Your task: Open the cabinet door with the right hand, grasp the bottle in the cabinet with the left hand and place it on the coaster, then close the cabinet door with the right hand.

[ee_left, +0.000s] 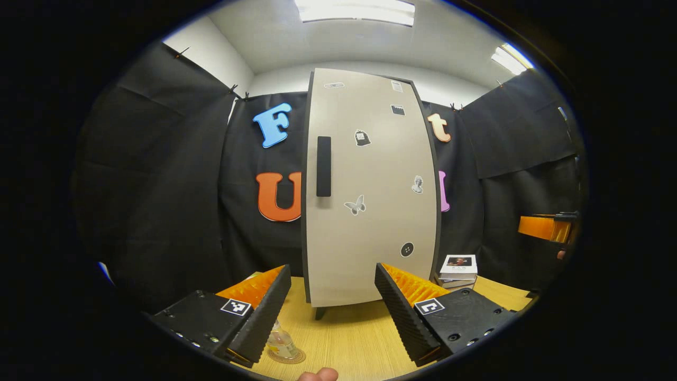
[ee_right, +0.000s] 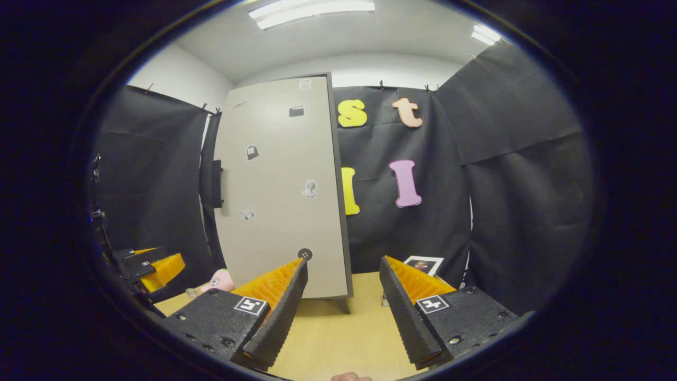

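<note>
Two ridged fingers of the left gripper [ee_left: 333, 301] sit lowest in the left gripper view, spread wide with nothing between them but bare wooden table [ee_left: 359, 338]. Just beside and partly behind its left-hand finger stands the bottle [ee_left: 280, 343], a small clear one, resting on the round coaster [ee_left: 288, 357] near the front edge of the table. A fingertip [ee_left: 317, 375] pokes in at the very bottom edge. Beyond the fingers, the cabinet [ee_left: 370, 201] stands upright on the table on short dark legs, its pale door [ee_left: 365, 233] closed flat against the frame, with a dark vertical handle [ee_left: 323, 166] on the door's left side and a scattering of small stickers across the front. To the right of the cabinet, a short stack of books [ee_left: 458, 271] lies against the black cloth wall. Far off at the right edge of this view I can see part of the other gripper. In the right gripper view, the right gripper [ee_right: 344, 301] is likewise wide open and holds nothing, hanging over the table well short of the cabinet. From here the cabinet is seen at an angle, with its handle sticking out at the far left side of the door. The left gripper shows low at the left, next to something small and pink [ee_right: 219, 280] on the table that I can't make out.
</note>
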A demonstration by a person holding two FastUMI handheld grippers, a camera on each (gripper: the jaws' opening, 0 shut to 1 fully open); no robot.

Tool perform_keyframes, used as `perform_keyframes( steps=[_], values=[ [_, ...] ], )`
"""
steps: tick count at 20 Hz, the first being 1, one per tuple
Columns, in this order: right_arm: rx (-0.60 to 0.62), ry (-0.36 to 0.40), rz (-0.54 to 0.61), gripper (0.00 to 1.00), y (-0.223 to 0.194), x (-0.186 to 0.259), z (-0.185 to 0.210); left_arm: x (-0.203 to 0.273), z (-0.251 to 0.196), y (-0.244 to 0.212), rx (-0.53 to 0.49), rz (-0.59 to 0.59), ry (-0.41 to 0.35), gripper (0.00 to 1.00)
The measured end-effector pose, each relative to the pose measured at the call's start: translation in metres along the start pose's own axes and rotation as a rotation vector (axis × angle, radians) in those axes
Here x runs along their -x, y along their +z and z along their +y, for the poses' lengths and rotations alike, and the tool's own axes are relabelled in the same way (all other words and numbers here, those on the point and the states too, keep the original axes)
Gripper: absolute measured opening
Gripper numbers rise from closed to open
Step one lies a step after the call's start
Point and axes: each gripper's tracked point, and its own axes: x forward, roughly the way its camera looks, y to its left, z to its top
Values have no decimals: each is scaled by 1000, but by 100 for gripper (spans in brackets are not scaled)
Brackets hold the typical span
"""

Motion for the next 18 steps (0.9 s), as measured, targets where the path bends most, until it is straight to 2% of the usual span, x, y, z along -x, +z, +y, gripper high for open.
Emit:
perform_keyframes(
  steps=[18],
  values=[
    [-11, 0, 2, 89, -3, -4, 2, -5, 1, -1, -9, -4, -4, 96]
  ],
)
